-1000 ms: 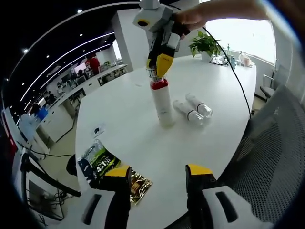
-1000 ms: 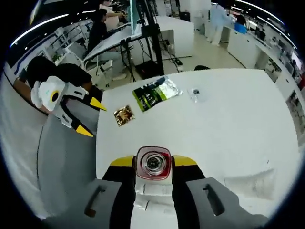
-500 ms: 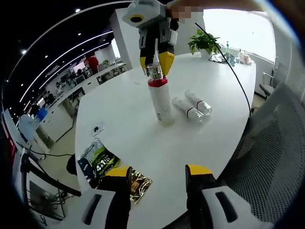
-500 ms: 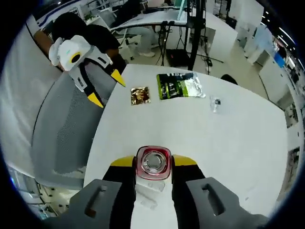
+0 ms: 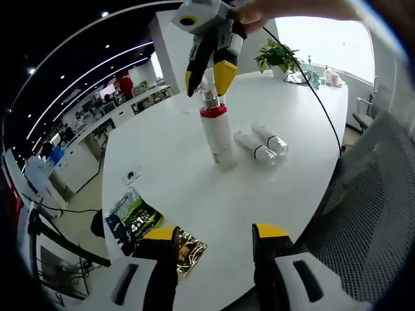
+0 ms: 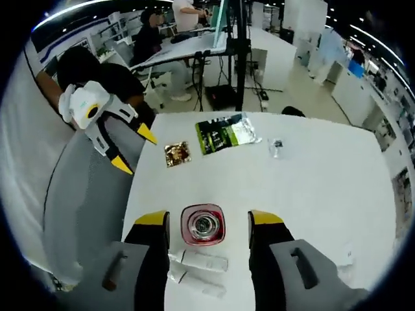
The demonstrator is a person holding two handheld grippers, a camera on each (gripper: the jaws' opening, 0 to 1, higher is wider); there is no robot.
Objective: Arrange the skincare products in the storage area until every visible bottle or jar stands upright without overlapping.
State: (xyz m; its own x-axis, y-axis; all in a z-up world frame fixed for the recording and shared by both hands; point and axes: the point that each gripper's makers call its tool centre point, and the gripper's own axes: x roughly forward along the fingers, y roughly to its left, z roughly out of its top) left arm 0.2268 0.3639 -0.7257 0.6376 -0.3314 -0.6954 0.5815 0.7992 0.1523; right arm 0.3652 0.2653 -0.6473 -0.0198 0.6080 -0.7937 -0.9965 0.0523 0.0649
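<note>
Tall white bottle with red collar (image 5: 216, 135) stands upright on the white tabletop (image 5: 162, 155). Two small clear bottles (image 5: 262, 145) lie on their sides just beside it. Right gripper (image 5: 207, 71) above the cap, jaws parted, clear of the bottle, holding nothing. Left gripper (image 5: 215, 241) near the tabletop edge, jaws apart, empty. Green packet (image 6: 224, 132) and gold sachet (image 6: 176, 154) well apart from the bottles.

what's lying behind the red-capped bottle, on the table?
In the left gripper view, two small clear bottles lie on their sides just behind the upright red-capped bottle on the white table, side by side and apparently touching. Their labels are too small to read.
</note>
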